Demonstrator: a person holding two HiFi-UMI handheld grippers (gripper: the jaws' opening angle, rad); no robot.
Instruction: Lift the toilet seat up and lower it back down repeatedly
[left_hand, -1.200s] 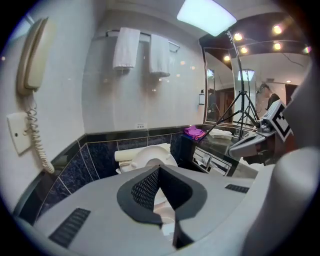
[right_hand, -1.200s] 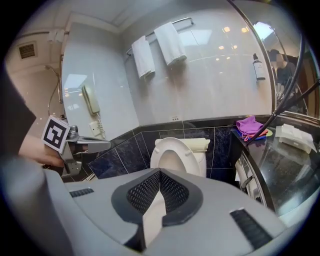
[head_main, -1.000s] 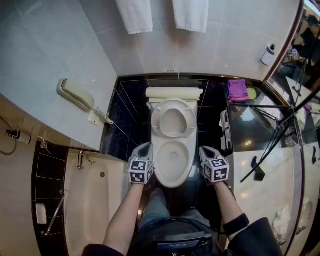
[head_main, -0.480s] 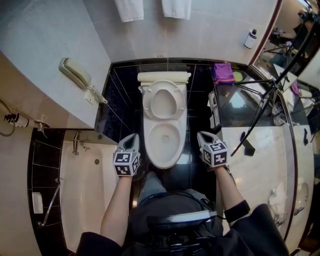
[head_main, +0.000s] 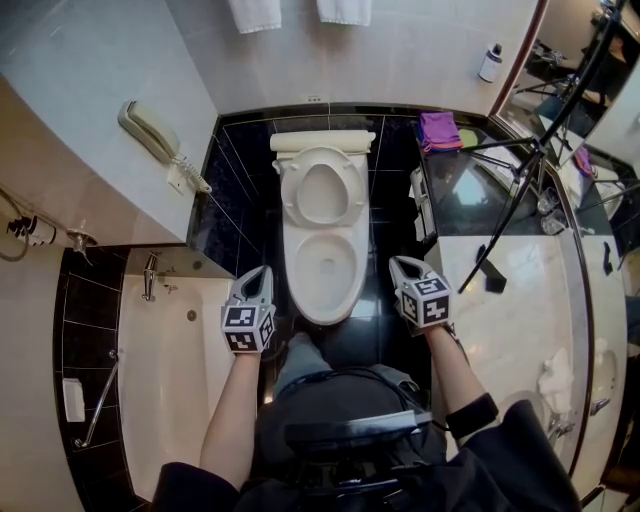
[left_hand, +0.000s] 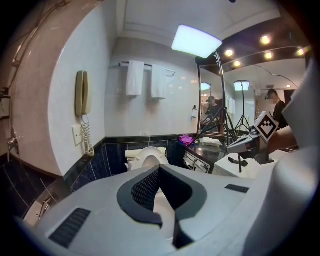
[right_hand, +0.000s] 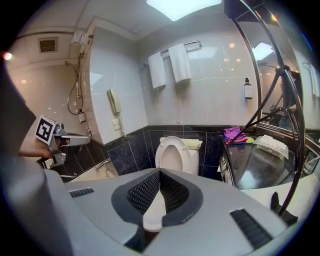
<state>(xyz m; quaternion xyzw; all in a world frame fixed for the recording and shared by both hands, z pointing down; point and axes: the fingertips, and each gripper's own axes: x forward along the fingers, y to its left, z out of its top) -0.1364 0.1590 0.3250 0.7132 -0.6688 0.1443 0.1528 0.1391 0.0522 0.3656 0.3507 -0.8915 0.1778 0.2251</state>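
Both hand-held grippers have pulled back from the toilet since a second ago, leaving a wider strip of glossy black tile floor (head_main: 385, 250) on either side of the bowl, and the toilet now sits higher in the head view. The left gripper (head_main: 262, 272) hangs at lower left of centre and the right gripper (head_main: 400, 262) at lower right. They flank the front of the white ceramic bowl (head_main: 327, 312) without touching it.

Each claw is pressed together with nothing pinched; the white seen past the pads is the toilet beyond. The white oval toilet seat (head_main: 288, 195) stands raised at upper centre, leaning back toward the cistern.

A cream corded wall telephone (head_main: 150, 130) hangs at upper left and a white bathtub (head_main: 170, 400) fills the lower left. A folded purple cloth (head_main: 440, 130) lies on the dark counter at upper right.
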